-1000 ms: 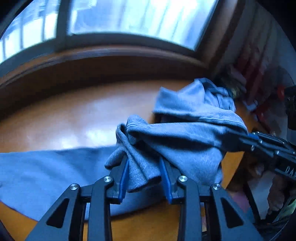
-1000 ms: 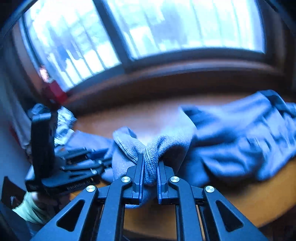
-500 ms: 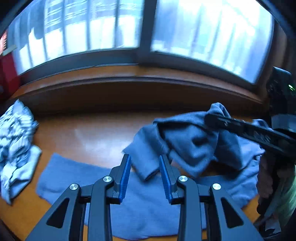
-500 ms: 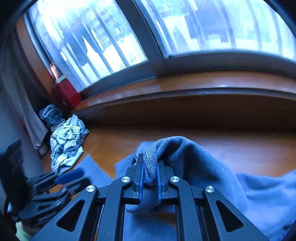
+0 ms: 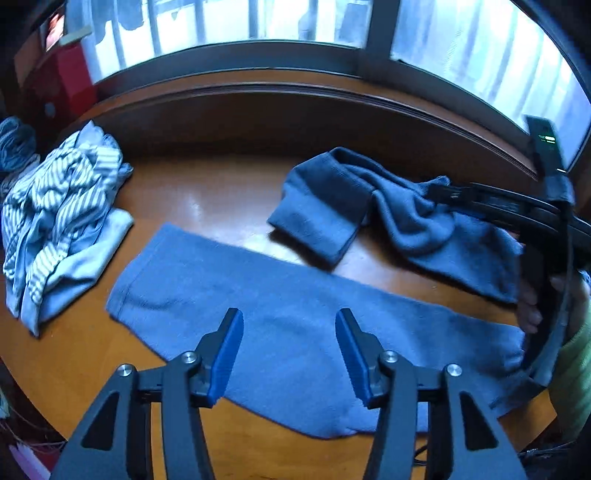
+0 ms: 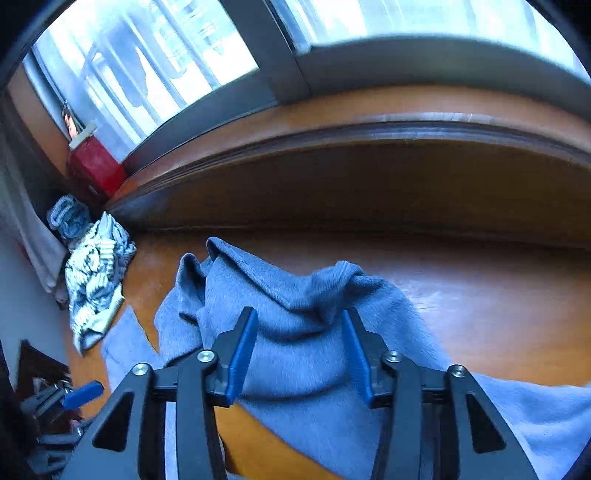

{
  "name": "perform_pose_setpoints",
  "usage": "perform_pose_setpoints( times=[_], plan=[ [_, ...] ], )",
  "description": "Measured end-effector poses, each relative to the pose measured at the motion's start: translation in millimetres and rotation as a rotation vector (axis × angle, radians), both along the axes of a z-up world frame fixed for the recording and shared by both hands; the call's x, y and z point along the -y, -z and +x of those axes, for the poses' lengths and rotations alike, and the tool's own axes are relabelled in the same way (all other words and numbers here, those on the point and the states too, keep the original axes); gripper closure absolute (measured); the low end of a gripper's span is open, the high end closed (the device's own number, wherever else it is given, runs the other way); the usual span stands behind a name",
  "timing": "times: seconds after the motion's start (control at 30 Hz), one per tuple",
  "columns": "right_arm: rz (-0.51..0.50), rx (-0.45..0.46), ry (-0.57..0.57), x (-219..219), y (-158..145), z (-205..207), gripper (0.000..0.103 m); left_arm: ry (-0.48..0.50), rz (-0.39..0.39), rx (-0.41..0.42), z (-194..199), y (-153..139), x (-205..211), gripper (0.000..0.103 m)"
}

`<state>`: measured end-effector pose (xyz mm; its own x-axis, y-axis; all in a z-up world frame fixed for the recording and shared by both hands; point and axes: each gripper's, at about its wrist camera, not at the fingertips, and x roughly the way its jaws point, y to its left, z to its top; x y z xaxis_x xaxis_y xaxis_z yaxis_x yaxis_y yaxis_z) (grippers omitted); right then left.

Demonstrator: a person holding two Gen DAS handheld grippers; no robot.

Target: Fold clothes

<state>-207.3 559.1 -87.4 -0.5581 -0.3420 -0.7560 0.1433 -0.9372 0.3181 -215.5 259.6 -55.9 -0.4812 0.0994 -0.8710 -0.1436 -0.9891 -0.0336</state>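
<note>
Folding is at an early stage: the blue garment [image 5: 295, 325] lies on the wooden table [image 5: 207, 192], one leg flat, the other bunched. Left gripper [image 5: 290, 354] and right gripper [image 6: 299, 354] jaws are opening, gripping nothing; striped clothes [image 5: 62, 210] await.

It looked like a home: a wooden table [image 5: 221, 192] stood under a large window [image 5: 258, 18] with a wooden sill [image 6: 369, 107], and crumpled striped laundry [image 5: 62, 206] lay heaped there.
</note>
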Motion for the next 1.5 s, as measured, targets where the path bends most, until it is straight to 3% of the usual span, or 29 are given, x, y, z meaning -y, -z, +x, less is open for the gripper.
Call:
perform_pose_setpoints(
  times=[0.13,0.3,0.53,0.8,1.0,1.17,1.3,1.5],
  plan=[
    [0.059,-0.012,-0.032,6.5,-13.2,35.4,0.053,0.001,-0.028,-0.002,0.5,1.3,14.7,0.054],
    [0.118,0.057,-0.124,30.9,-5.1,91.0,0.053,0.050,-0.020,0.012,-14.5,9.7,35.3,0.049],
    [0.162,0.176,-0.021,53.6,30.6,128.6,0.053,0.196,-0.043,0.049,-24.9,33.2,47.5,0.046],
    [0.308,0.174,0.043,65.4,35.2,162.0,0.053,0.329,-0.052,0.056,8.8,31.0,51.1,0.043],
    [0.313,0.219,0.078,55.1,36.0,189.2,0.053,0.411,-0.052,0.058,59.0,31.2,50.3,0.037],
    [0.348,0.249,0.086,54.6,26.9,190.8,0.053,0.431,-0.038,0.073,72.2,28.6,52.9,0.037],
    [0.370,0.133,0.057,54.1,3.7,174.9,0.053,0.427,-0.017,0.017,56.7,9.0,49.9,0.037],
    [0.328,0.064,0.060,43.5,7.6,109.6,0.053,0.414,0.018,-0.045,9.0,-14.4,6.7,0.036]
  ],
)
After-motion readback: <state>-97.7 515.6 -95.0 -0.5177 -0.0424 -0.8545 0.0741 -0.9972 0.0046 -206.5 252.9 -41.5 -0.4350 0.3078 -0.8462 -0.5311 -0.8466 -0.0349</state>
